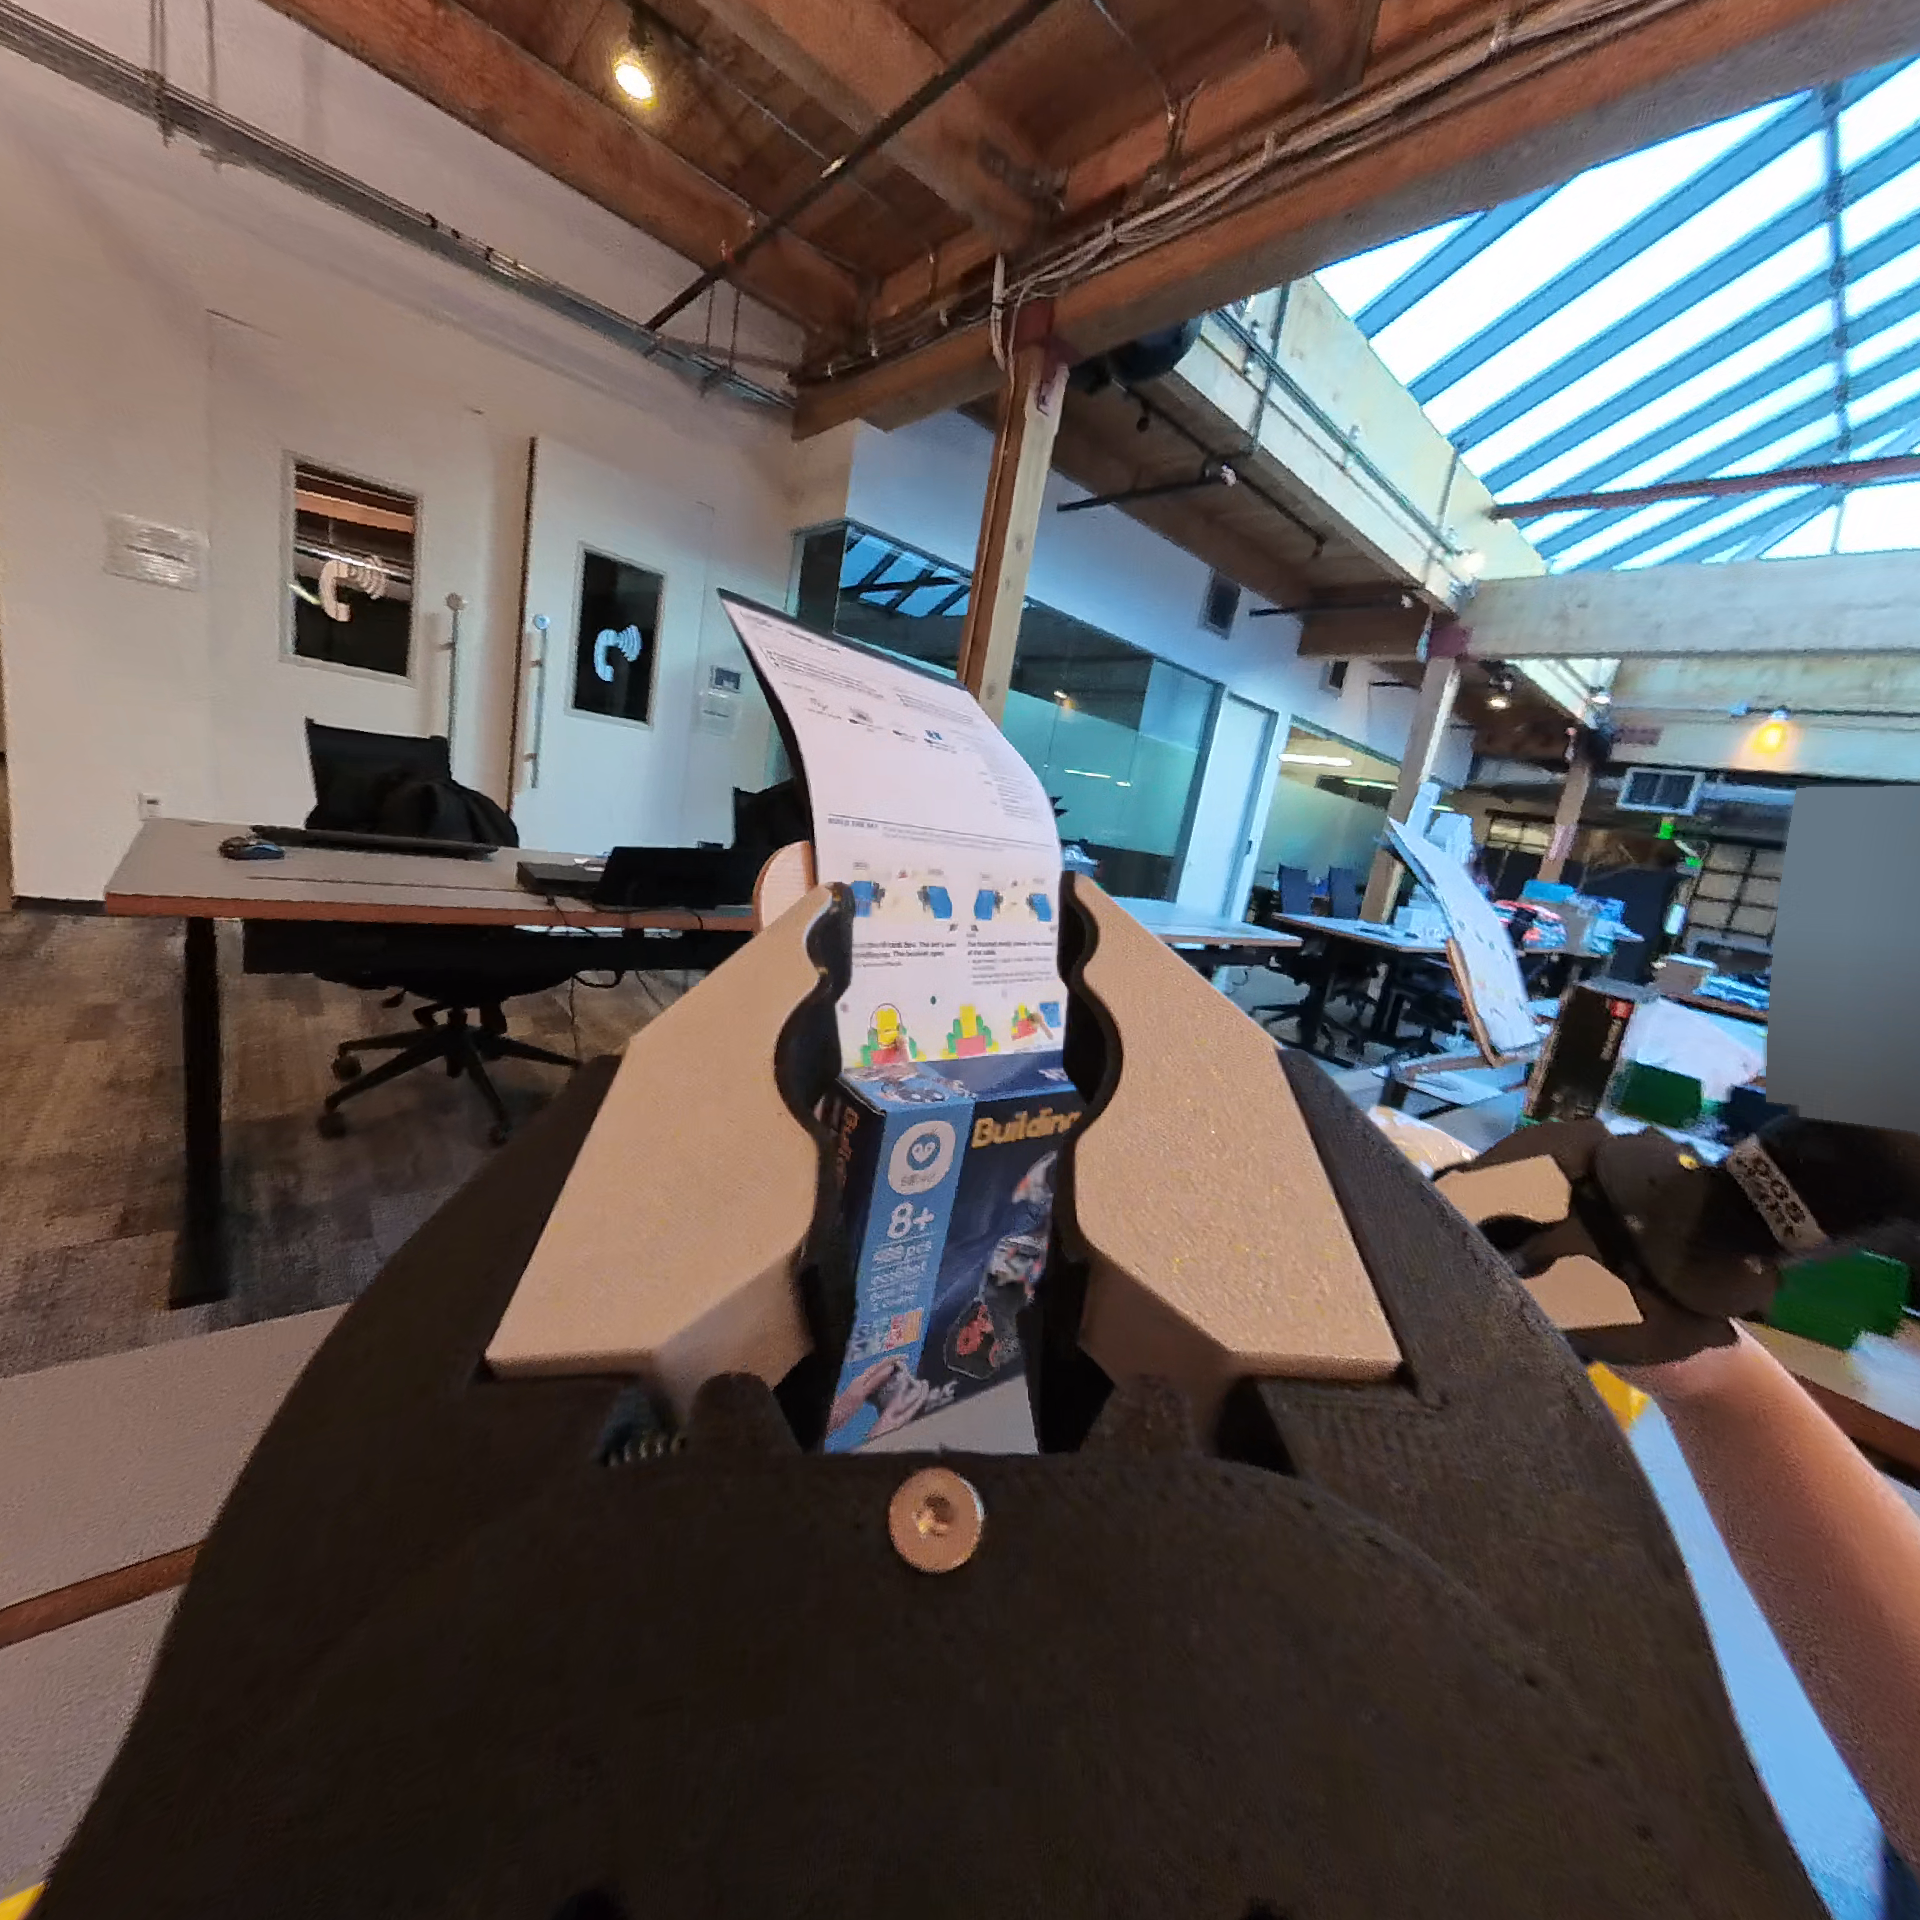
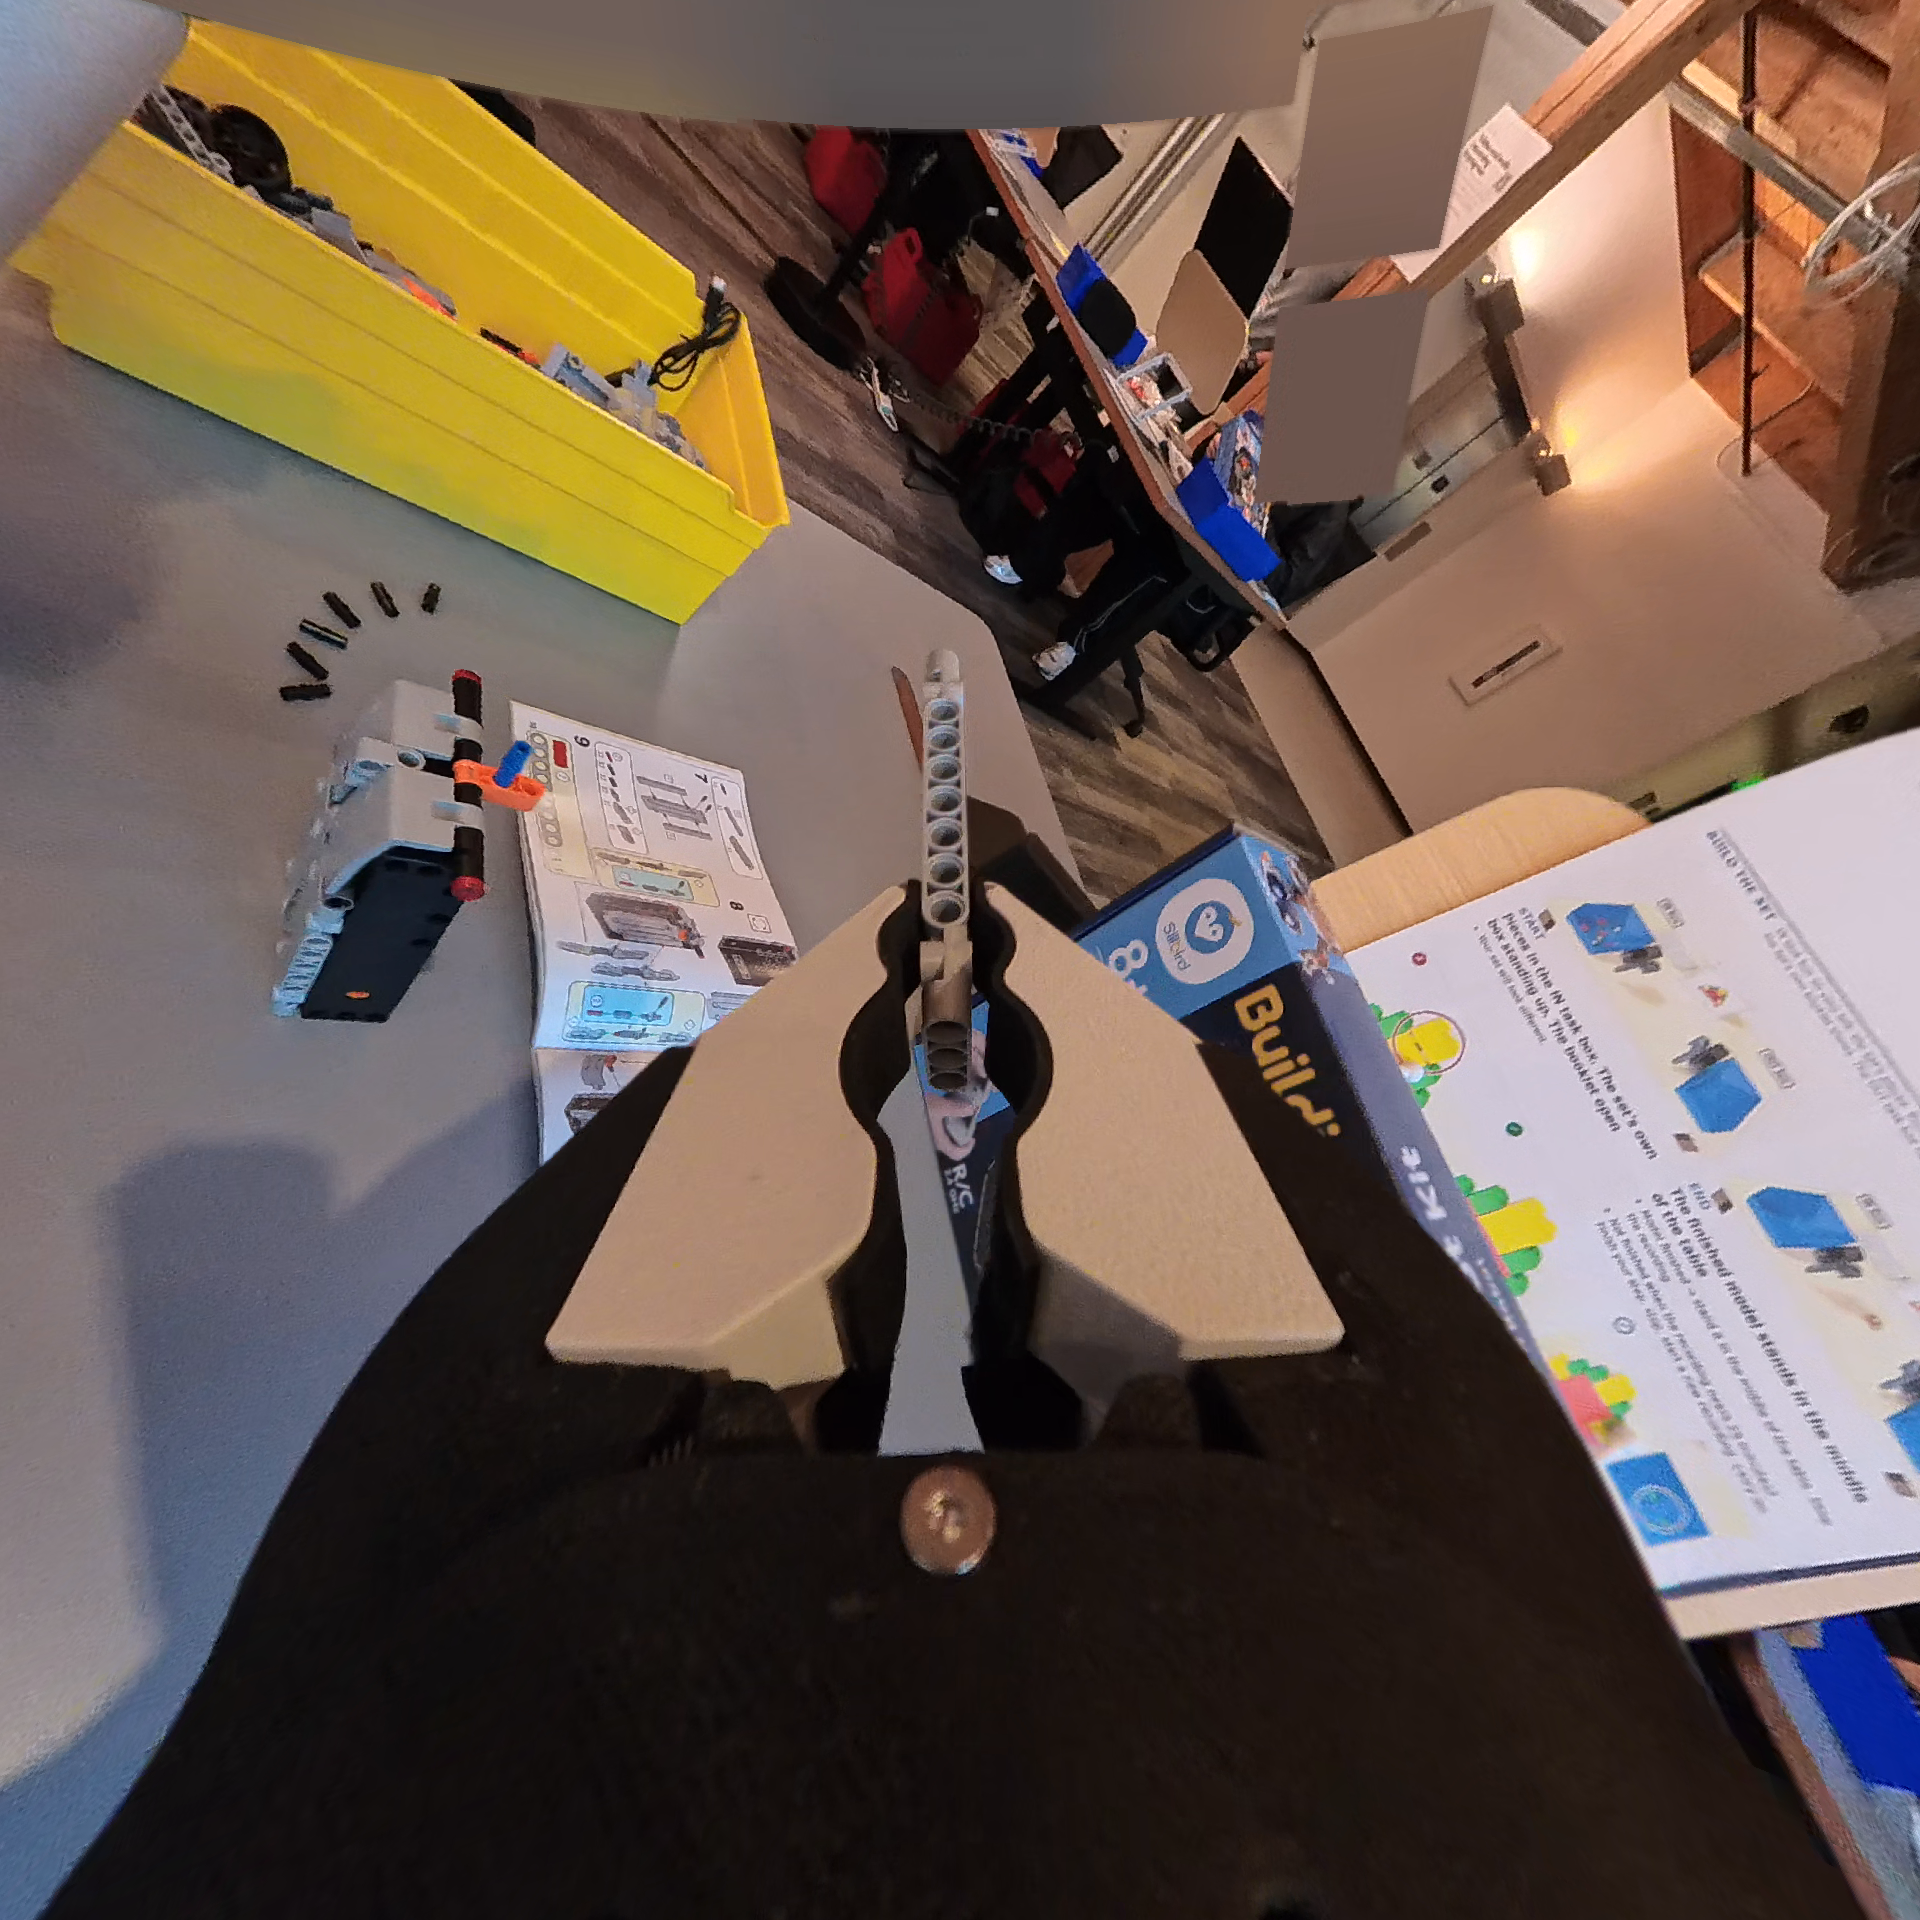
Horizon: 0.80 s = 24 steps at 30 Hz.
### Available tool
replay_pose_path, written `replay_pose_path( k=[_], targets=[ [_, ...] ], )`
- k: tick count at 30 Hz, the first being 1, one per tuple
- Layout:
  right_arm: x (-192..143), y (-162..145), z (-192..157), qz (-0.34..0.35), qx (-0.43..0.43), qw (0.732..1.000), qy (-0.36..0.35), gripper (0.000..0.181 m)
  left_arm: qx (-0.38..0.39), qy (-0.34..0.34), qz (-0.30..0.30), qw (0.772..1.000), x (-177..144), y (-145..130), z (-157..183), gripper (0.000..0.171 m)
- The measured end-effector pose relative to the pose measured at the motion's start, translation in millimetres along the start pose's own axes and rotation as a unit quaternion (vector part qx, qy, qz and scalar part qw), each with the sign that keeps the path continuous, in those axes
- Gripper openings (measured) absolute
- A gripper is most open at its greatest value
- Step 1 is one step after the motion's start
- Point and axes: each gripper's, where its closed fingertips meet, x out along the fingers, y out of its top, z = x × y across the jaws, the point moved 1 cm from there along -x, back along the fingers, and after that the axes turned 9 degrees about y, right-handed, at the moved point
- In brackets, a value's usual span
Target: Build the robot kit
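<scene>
My right gripper (image 2: 945,904) is shut on a long grey beam with holes (image 2: 945,790), which sticks out forward past the fingertips above the grey table (image 2: 208,1195). A grey and black part-built model (image 2: 384,862) lies to the left, beside an open instruction booklet (image 2: 644,883). My left gripper (image 1: 951,904) is open and holds nothing. Between its fingers I see an upright blue box (image 1: 935,1226) with a printed sheet (image 1: 914,790) standing behind it. The box (image 2: 1226,966) and the sheet (image 2: 1662,1143) also show at the right of the right wrist view. The right gripper (image 1: 1455,1231) shows at the right of the left wrist view.
A yellow bin (image 2: 416,416) with loose parts stands at the table's far left. Several small black pins (image 2: 332,634) lie near it. The table edge (image 2: 997,748) is just beyond the beam. A desk (image 1: 416,894) and an office chair (image 1: 436,997) stand farther off. Spacing between my two grippers at the tips: around 25 centimetres.
</scene>
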Motion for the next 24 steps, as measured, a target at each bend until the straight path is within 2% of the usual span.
replay_pose_path(
  k=[7, 18, 24],
  targets=[
    [4, -14, 3, 0.002, 0.024, 1.0, 0.002, 0.007, -0.004, 0.077, -0.022, 0.997, 11, -15, -26, 0.037],
    [14, -27, -1, -0.016, 0.034, 0.999, 0.015, 0.007, 0.01, 0.107, -0.061, 0.992, 16, -30, -38, 0.037],
    [14, -28, -1, -0.015, 0.036, 0.999, 0.017, 0.007, 0.013, 0.113, -0.065, 0.991, 14, -29, -39, 0.037]
  ],
)
